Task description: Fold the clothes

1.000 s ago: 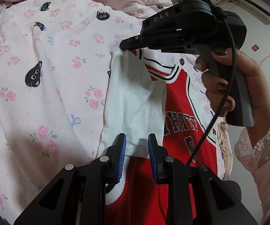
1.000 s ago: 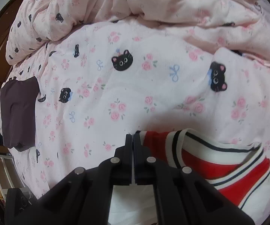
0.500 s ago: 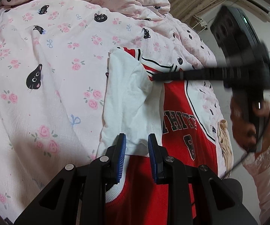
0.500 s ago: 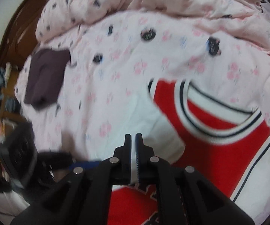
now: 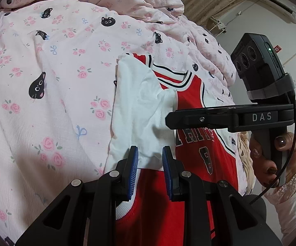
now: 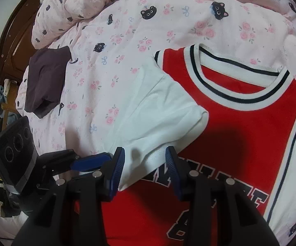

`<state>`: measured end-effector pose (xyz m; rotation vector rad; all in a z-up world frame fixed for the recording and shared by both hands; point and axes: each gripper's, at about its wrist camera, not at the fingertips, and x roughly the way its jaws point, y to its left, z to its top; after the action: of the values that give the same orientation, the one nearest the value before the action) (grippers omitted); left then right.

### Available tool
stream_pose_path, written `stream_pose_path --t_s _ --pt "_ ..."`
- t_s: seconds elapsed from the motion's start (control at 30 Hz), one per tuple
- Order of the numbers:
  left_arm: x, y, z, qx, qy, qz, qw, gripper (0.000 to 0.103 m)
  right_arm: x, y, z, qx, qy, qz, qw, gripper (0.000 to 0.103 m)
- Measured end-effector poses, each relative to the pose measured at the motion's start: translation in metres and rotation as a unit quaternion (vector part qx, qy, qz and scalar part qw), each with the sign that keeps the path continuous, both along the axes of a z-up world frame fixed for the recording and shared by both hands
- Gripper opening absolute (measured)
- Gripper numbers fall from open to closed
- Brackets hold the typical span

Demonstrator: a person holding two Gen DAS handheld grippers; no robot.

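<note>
Right wrist, sleeve between opening claw

Soft, even indoor light fell across the pink floral bedsheet, both views sharp and free of glare. A dark shadow lay on the red jersey just below its collar. Fisheye distortion curved the bedsheet toward black, vignetted corners.
</note>
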<state>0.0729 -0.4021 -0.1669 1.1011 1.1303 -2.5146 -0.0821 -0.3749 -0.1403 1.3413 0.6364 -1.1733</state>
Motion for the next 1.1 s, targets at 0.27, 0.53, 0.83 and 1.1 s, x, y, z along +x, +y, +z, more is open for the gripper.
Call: stream_pose_path --t_s 0.27,0.53,0.83,1.1 --pt "0.002 0.0 0.002 0.002 0.003 -0.003 1.0 0.021 0.006 -0.003 -0.006 0.011 0.008 -0.004 1.0 0.005" --pt "0.007 0.001 0.012 -0.004 0.025 -0.006 0.9997 0.021 -0.002 0.013 0.001 0.007 0.003 -0.015 1.0 0.002" --pt "-0.007 0.01 -0.003 -0.007 -0.008 -0.021 0.9997 0.021 -0.009 0.018 -0.022 0.027 0.021 -0.035 0.999 0.005" --pt "-0.008 0.014 0.001 -0.012 -0.004 -0.023 0.9997 0.021 -0.031 0.017 0.007 -0.014 0.049 -0.07 0.996 0.007"
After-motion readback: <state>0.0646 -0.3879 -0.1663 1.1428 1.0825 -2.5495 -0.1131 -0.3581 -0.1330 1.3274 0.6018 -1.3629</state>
